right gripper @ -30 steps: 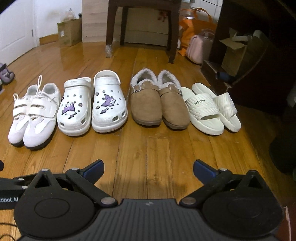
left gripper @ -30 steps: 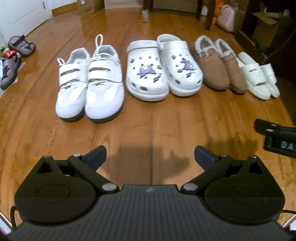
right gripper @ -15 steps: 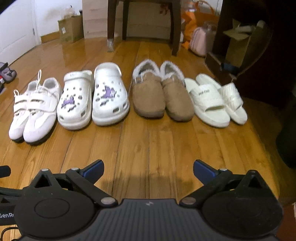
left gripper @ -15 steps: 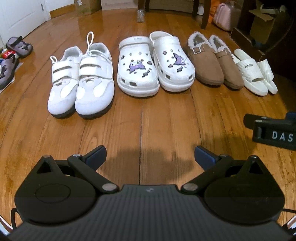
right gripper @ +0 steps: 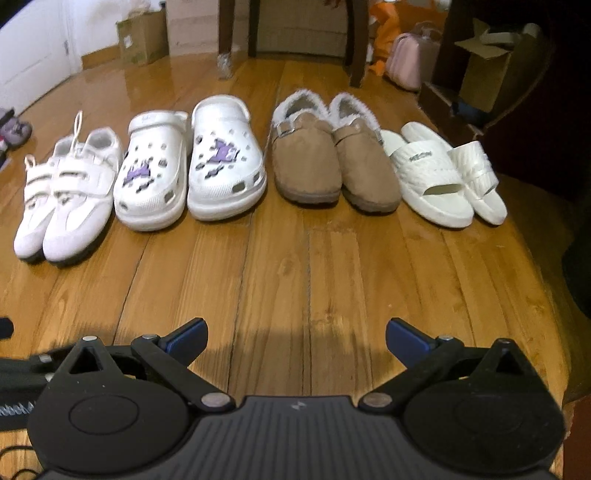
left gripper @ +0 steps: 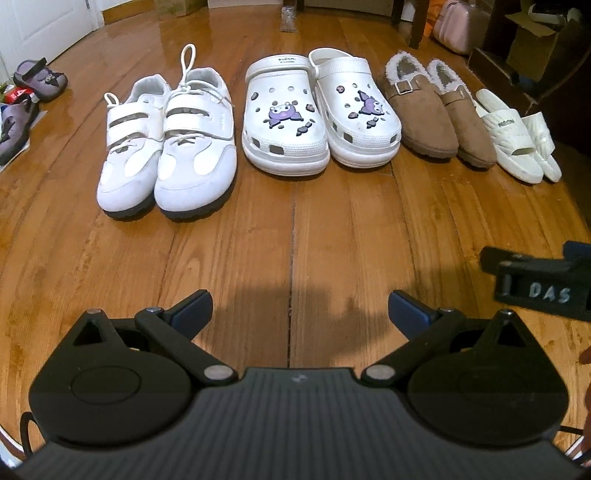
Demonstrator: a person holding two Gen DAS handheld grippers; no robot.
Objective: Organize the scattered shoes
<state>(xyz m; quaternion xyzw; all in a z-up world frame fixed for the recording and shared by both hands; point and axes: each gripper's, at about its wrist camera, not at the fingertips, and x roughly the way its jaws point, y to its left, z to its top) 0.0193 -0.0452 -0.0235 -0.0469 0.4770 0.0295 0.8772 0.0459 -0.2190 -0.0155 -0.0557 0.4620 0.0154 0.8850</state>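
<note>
Both your tongs, left gripper (left gripper: 300, 308) and right gripper (right gripper: 295, 338), are spread wide and empty. If you regrab, the clogs (left gripper: 320, 114) look light but slick, so pinch the heel strap. Four pairs sit lined up on the floor (left gripper: 295, 236): sneakers (left gripper: 170, 140), clogs, slippers (left gripper: 441, 114), slides (left gripper: 521, 138), plus two purple strays (left gripper: 26, 107) far left.

**Wooden floor, cluttered far wall**

A glossy plank floor (right gripper: 295, 266) of warm brown wood fills the room, with light glaring off it toward the back left. A white door (left gripper: 44, 26) stands at the far left, and a wooden baseboard (right gripper: 99, 59) runs along the wall beside it. A cardboard box (right gripper: 142, 37) sits against that wall. Dark chair legs (right gripper: 225, 29) rise at the centre back. To the right stand a pink bag (right gripper: 406, 61), dark furniture (right gripper: 535, 122) and an open carton (right gripper: 487, 70).
</note>
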